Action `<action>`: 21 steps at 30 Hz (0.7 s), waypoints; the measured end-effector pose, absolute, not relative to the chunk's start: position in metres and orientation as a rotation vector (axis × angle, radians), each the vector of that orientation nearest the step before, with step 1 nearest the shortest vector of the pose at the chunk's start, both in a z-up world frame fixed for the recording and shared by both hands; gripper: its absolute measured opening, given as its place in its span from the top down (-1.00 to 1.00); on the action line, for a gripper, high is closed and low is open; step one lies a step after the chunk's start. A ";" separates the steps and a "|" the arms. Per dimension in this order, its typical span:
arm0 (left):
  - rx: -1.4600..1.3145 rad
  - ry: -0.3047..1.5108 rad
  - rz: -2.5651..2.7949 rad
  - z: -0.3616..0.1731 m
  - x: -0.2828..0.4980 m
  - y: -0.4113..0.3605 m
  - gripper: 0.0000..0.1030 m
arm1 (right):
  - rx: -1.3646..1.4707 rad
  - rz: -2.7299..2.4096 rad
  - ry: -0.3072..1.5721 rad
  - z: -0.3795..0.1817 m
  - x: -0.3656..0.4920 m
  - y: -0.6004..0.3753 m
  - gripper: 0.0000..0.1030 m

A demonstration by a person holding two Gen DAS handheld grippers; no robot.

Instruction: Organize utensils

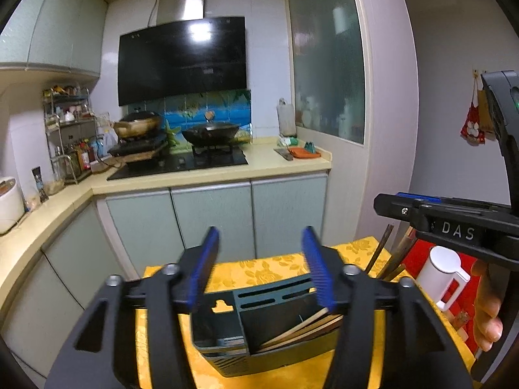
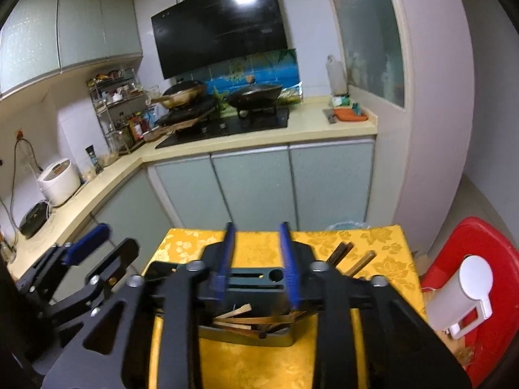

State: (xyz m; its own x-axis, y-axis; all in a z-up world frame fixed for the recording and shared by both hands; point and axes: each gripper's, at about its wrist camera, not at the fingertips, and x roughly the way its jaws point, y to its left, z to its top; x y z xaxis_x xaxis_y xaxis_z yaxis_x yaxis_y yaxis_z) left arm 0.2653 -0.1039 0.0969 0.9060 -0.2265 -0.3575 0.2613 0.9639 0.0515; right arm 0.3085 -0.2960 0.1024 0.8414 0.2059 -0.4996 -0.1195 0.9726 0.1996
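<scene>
Left gripper (image 1: pixel 261 265) hovering above the dark utensil holder (image 1: pixel 227 350), jaws spread wide, nothing between them. Right gripper (image 2: pixel 259 262) likewise above the holder, jaws parted and holding nothing. Holder standing on the table (image 2: pixel 259 366) draped in yellow floral cloth, with wooden chopsticks (image 1: pixel 301 332) lying slanted inside its larger compartment. More chopsticks (image 2: pixel 352 259) resting on the cloth just right of the holder. White jug (image 2: pixel 460 298) on a red stool (image 2: pixel 493 236) beside the table.
</scene>
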 end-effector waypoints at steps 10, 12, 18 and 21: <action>0.084 0.359 -0.245 0.100 0.242 -0.087 -0.70 | 0.118 0.131 0.495 0.112 0.279 -0.304 0.07; 0.088 0.355 -0.234 0.097 0.235 -0.085 -0.72 | 0.101 0.111 0.474 0.112 0.271 -0.306 -0.12; 0.095 0.360 -0.229 0.087 0.213 -0.077 -0.79 | 0.081 0.078 0.428 0.108 0.244 -0.309 -0.45; 0.093 0.366 -0.227 0.082 0.202 -0.073 -0.80 | 0.072 0.077 0.423 0.103 0.234 -0.307 -0.52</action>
